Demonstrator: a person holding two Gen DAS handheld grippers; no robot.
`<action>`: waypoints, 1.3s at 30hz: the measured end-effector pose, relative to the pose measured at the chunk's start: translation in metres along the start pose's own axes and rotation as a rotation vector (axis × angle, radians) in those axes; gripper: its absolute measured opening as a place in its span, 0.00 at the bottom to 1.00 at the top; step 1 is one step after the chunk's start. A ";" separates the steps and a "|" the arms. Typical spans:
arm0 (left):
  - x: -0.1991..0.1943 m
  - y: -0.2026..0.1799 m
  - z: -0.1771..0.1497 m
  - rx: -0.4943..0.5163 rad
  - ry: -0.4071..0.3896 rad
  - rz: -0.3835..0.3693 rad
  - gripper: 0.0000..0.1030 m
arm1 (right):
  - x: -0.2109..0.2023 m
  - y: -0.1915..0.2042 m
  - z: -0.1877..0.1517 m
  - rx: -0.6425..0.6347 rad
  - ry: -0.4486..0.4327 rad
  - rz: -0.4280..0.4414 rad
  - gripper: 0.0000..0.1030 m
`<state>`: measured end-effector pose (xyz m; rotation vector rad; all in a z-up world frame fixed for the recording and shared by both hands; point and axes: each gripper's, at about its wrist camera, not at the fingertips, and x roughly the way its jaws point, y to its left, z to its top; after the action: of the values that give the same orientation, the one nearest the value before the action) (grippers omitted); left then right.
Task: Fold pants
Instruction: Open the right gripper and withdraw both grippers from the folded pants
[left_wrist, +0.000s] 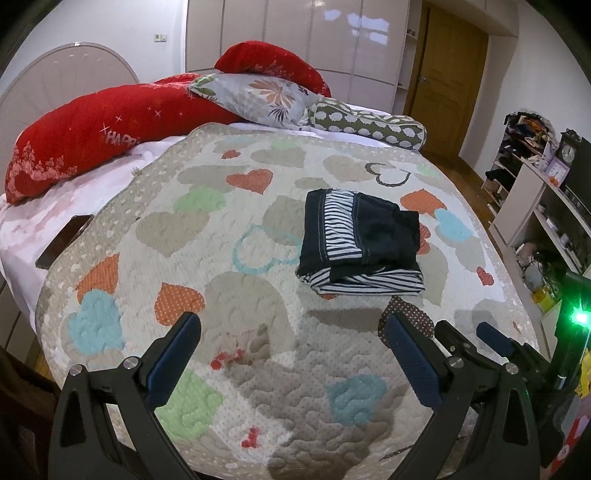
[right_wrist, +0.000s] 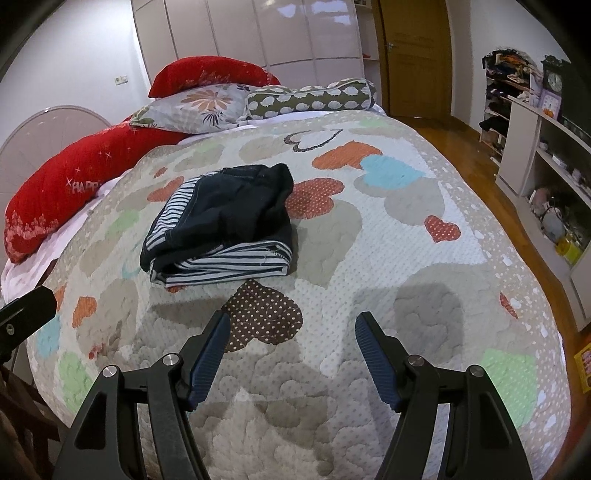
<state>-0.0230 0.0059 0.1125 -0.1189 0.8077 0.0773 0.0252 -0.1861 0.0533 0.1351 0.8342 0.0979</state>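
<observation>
The dark pants (left_wrist: 360, 242) with black-and-white striped lining lie folded in a compact bundle on the heart-patterned quilt (left_wrist: 229, 236). They also show in the right wrist view (right_wrist: 221, 223). My left gripper (left_wrist: 293, 321) is open and empty, held above the quilt, short of the bundle and to its left. My right gripper (right_wrist: 293, 321) is open and empty, held above the quilt just short of the bundle's near edge. The right gripper also shows at the lower right of the left wrist view (left_wrist: 467, 334).
Red pillows (left_wrist: 88, 136), a floral pillow (left_wrist: 258, 98) and a dotted bolster (left_wrist: 369, 123) lie at the head of the bed. A dark phone (left_wrist: 64, 242) lies at the quilt's left edge. White shelves (right_wrist: 546, 177) with clutter stand to the right across a wooden floor.
</observation>
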 end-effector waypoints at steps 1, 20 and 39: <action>0.001 0.001 -0.001 -0.001 0.002 0.001 0.97 | 0.001 0.000 0.000 0.000 0.001 -0.001 0.72; 0.028 0.011 -0.016 -0.030 0.083 -0.016 0.97 | 0.030 0.002 -0.019 -0.025 0.079 -0.033 0.76; 0.068 0.022 -0.026 -0.055 0.175 -0.013 0.97 | 0.043 0.014 -0.033 -0.120 -0.012 -0.074 0.92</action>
<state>0.0030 0.0259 0.0442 -0.1850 0.9801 0.0777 0.0289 -0.1640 0.0021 -0.0083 0.8182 0.0770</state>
